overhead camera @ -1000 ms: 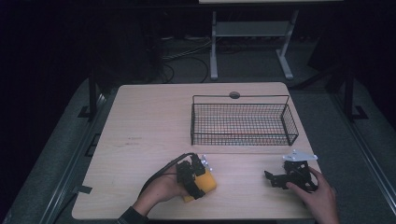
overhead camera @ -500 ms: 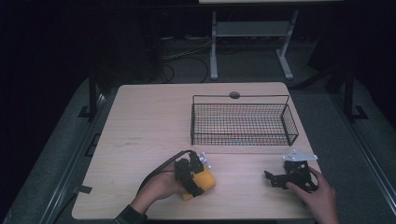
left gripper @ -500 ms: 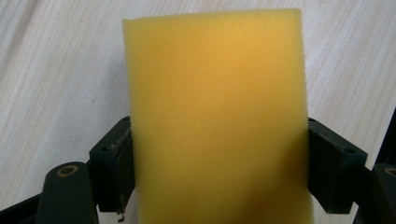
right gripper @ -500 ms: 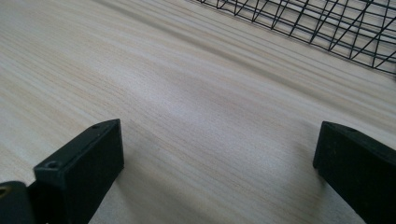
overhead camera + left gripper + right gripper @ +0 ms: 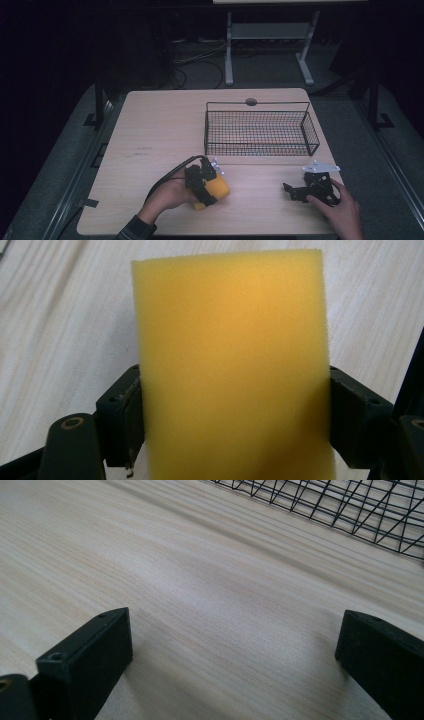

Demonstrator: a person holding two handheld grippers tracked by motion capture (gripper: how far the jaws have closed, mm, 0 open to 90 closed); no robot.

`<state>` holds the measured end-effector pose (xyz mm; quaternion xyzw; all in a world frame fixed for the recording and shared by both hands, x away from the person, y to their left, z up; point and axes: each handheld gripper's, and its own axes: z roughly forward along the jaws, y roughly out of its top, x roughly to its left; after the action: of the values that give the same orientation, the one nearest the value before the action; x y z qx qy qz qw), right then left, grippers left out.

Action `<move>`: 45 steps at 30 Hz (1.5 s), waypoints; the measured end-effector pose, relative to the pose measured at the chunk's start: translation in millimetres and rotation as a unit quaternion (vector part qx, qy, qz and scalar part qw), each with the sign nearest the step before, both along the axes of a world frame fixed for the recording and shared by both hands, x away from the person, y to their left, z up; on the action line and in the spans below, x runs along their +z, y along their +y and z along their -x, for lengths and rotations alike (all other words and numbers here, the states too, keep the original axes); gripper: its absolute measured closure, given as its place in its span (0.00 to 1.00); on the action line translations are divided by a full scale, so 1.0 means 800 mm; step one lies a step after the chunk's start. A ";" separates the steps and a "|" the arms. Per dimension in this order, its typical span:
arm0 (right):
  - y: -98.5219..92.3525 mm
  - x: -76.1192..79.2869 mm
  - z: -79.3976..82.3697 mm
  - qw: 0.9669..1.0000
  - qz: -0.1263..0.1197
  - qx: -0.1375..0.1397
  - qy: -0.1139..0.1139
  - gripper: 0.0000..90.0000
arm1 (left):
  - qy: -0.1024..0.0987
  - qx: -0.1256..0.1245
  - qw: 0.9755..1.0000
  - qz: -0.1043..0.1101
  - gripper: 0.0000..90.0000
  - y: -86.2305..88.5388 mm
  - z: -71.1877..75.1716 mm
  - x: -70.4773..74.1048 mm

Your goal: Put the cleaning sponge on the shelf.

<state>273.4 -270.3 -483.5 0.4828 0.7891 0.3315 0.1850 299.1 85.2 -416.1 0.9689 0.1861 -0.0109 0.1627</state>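
A yellow sponge (image 5: 218, 188) sits low over the wooden table (image 5: 160, 130) near its front edge, left of centre. My left gripper (image 5: 204, 186) is shut on it. In the left gripper view both black jaws press on the sides of the sponge (image 5: 230, 355), which stands up between them at the left gripper (image 5: 232, 405). My right gripper (image 5: 294, 192) rests at the front right of the table in a hand, pointing left. In its own view the right gripper (image 5: 235, 645) stands open over bare wood, with nothing between its jaws.
A black wire basket (image 5: 260, 132) stands at the back right of the table, its mesh (image 5: 350, 505) showing ahead of the right gripper. A cable trails from the left gripper toward the front edge. Dark floor and a white stand lie beyond the table.
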 end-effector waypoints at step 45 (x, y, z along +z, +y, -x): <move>0.000 0.000 0.000 1.000 0.001 0.001 -0.001 0.01 | -0.012 -0.012 1.000 0.017 0.25 -0.012 -0.058 0.066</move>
<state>273.4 -270.5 -483.5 0.4817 0.7896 0.3315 0.1859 345.4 75.6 -363.4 0.9683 0.1723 -0.0045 0.1810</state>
